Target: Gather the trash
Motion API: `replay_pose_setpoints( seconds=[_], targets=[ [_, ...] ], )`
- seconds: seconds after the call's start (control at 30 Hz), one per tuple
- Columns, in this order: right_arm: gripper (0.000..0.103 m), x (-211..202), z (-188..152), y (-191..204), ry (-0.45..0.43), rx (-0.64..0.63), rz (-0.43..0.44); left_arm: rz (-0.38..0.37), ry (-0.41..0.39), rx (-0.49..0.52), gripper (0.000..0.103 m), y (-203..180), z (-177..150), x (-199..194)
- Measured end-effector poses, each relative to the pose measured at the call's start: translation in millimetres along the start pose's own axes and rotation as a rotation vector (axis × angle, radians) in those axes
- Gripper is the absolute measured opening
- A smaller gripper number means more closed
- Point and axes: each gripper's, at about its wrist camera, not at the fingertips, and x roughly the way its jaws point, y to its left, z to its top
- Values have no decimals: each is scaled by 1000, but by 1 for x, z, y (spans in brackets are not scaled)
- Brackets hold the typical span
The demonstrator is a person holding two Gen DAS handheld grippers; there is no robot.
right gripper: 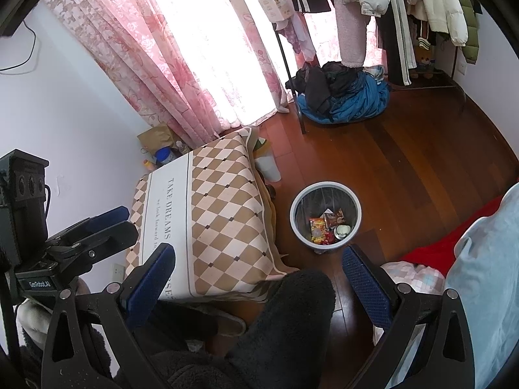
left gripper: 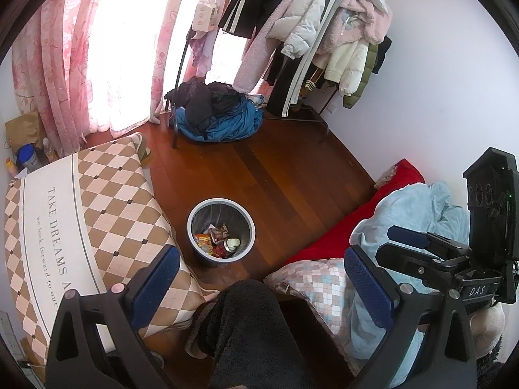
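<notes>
Claws left and right both wide apart, empty, above the trash bin.

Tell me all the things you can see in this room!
trash bin: one, grey, on the floor, with wrappers and a can inside
checked cloth: one, brown and white, left of the bin
curtains: pink, at the window
clothes rack: one, hung with coats
clothes pile: blue and black, under the rack
blanket: light blue, on red bedding
left hand-held gripper: open, empty
right hand-held gripper: open, empty
</notes>
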Motion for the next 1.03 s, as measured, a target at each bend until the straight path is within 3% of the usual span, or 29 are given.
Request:
replay_pose_setpoints(
  seconds=[1.03],
  targets=[
    [103,-5,5,2,3,-16,-1,-5,-12,3,103,2,0,-6]
  ],
)
